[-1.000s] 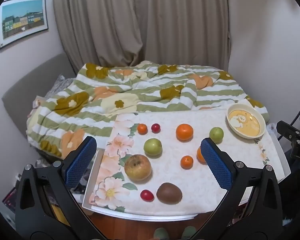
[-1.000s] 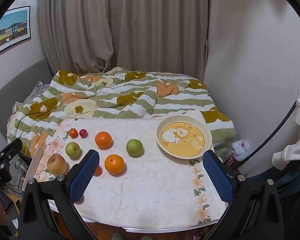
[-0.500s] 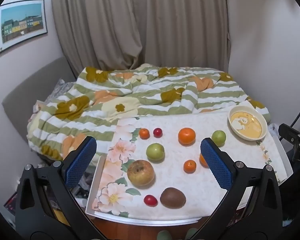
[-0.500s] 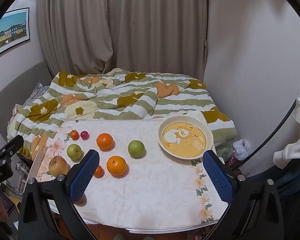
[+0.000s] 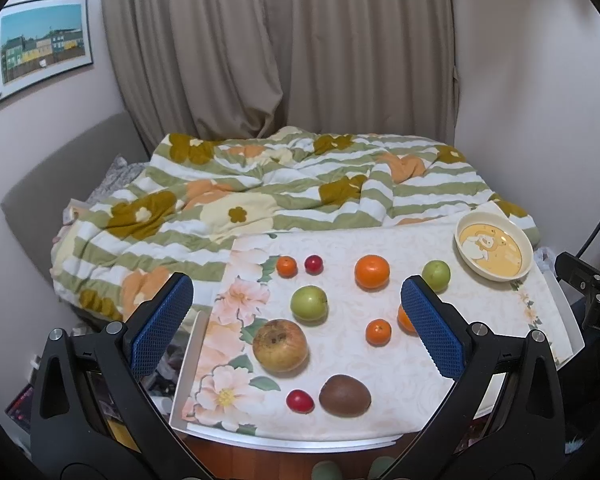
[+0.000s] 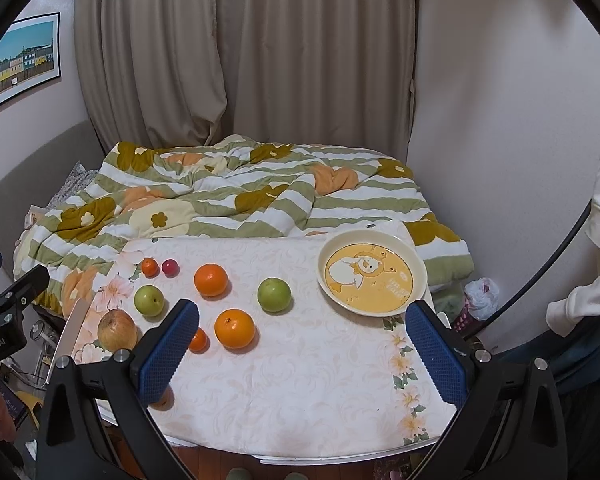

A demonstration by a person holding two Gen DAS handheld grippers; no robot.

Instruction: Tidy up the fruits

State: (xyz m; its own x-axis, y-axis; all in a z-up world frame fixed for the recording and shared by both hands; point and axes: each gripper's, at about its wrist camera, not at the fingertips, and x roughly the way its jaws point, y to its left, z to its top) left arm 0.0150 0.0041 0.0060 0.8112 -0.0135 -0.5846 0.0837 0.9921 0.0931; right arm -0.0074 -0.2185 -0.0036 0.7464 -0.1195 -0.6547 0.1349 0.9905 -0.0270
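Nearest the cameras, both tools hang above the near edge of the table with nothing between their blue pads: the left gripper (image 5: 296,326) has its jaws spread wide, and the right gripper (image 6: 302,344) is spread just as wide. Neither touches a fruit, which suggests the sorting has not begun and the person is surveying the layout from a height.

In the left wrist view, low in the frame and closest, lie a brown kiwi (image 5: 345,396) and a small red fruit (image 5: 299,401) just beside it. Above them sits a russet apple (image 5: 280,345), then a green apple (image 5: 309,303) near the middle. To the right, a small mandarin (image 5: 378,331) lies next to an orange (image 5: 404,319) half hidden behind the right pad; the right wrist view shows that orange (image 6: 235,328) whole. Farther up are a second large orange (image 5: 372,271), a second green apple (image 5: 436,275), and, centre left, a tiny orange fruit (image 5: 287,266) beside another red one (image 5: 313,264).

All the fruit rests loose on the flowered tablecloth (image 5: 356,364), spread apart, leaving room for the fingers to close around each piece. The yellow dish (image 6: 372,278), empty and at the far right corner of the table, looks like the likely destination.

Beyond the table lies the striped quilt (image 6: 228,204), then the drawn curtain (image 6: 260,60) across the top of the frame.
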